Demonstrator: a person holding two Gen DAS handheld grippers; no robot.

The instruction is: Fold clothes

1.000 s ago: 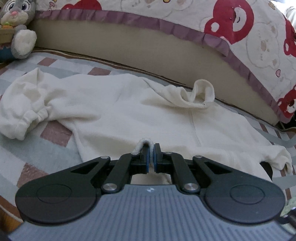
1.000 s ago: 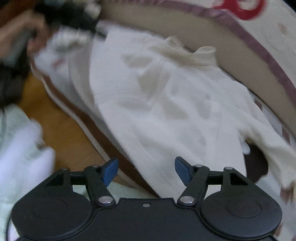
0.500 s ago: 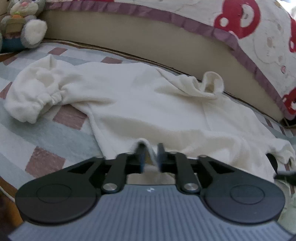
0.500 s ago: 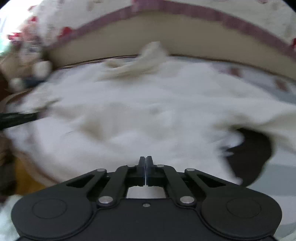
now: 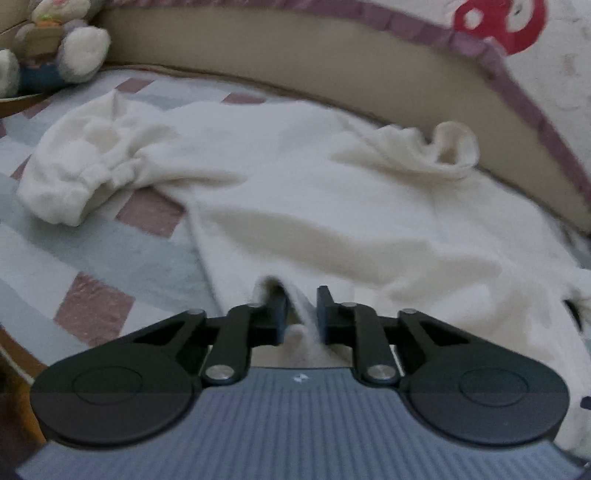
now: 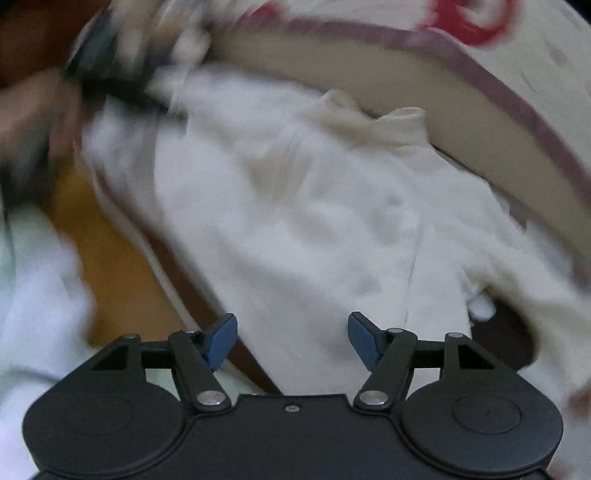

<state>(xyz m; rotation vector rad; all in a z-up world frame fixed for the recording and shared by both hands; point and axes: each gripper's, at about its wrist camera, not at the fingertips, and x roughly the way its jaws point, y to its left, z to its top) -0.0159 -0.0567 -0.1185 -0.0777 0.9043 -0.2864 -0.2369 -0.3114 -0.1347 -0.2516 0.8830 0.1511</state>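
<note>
A cream knit sweater (image 5: 314,206) lies spread on the checked blanket (image 5: 92,258), its collar (image 5: 443,147) toward the far side and one bunched sleeve cuff (image 5: 62,184) at the left. My left gripper (image 5: 302,314) sits at the near hem, fingers slightly apart, with a raised ridge of hem fabric standing loosely in the gap. In the blurred right wrist view the sweater (image 6: 295,221) fills the middle. My right gripper (image 6: 291,339) hangs open over the hem, holding nothing. A hand with the left gripper (image 6: 107,70) shows blurred at upper left.
A grey plush toy (image 5: 55,40) sits at the far left corner. A beige cushion edge (image 5: 295,62) under bear-print bedding (image 5: 517,29) borders the far side. A dark object (image 6: 513,339) lies under the right sleeve. An orange-brown surface (image 6: 110,258) and pale cloth (image 6: 33,295) lie left of the blanket.
My left gripper, shut on the hem a second ago, has parted its fingers. My right gripper was shut half a second ago and is open again, its view swung.
</note>
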